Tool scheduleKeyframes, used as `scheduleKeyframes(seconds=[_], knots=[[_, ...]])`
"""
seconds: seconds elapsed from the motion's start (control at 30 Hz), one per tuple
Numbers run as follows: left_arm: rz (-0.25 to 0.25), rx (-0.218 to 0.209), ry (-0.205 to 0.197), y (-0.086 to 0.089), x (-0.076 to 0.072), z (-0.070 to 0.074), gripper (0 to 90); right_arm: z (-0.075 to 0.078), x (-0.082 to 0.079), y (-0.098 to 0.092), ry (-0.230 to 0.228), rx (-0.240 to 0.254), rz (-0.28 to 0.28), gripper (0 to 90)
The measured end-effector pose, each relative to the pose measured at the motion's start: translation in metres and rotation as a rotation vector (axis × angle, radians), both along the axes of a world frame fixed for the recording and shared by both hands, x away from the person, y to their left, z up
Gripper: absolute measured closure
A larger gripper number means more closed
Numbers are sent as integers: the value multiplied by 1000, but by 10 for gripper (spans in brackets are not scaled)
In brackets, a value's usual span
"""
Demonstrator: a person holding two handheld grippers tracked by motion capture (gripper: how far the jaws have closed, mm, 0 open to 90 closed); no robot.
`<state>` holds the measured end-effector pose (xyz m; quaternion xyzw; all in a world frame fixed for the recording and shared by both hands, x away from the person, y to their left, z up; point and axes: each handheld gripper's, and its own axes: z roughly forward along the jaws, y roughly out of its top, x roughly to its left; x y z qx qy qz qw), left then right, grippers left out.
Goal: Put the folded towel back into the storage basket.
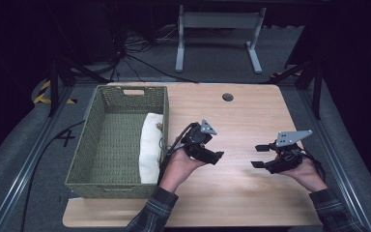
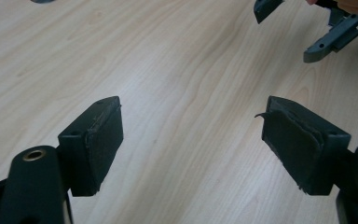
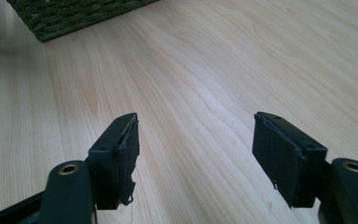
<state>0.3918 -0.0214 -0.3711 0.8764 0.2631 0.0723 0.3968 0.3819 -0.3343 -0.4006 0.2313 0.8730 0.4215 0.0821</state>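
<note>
Both grippers empty above the bare table.

The left gripper [image 1: 218,155] has its jaws wide apart with nothing between them (wood grain alone shows past the pads [image 2: 286,140]). The right gripper [image 1: 259,155] is spread likewise, clamping nothing, facing the left one over the table [image 1: 241,116]. The folded white cloth [image 1: 150,147] lies inside the green woven basket [image 1: 107,101], against its right wall, just beside the left hand [image 1: 178,166].
</note>
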Motion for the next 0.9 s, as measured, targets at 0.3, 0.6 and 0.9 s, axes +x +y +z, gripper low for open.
scheduleKeyframes(seconds=[0.3, 0.6, 0.9], knots=[[-30, 13, 22, -15, -16, -36, 203, -20, -10, -14, 15, -29, -43, 284], [-14, 8, 18, -16, -23, -65, 188, -35, -22, -25, 20, -38, -82, 263], [-18, 75, 15, -16, -29, -84, 165, -51, -33, -32, 17, -78, -104, 239]])
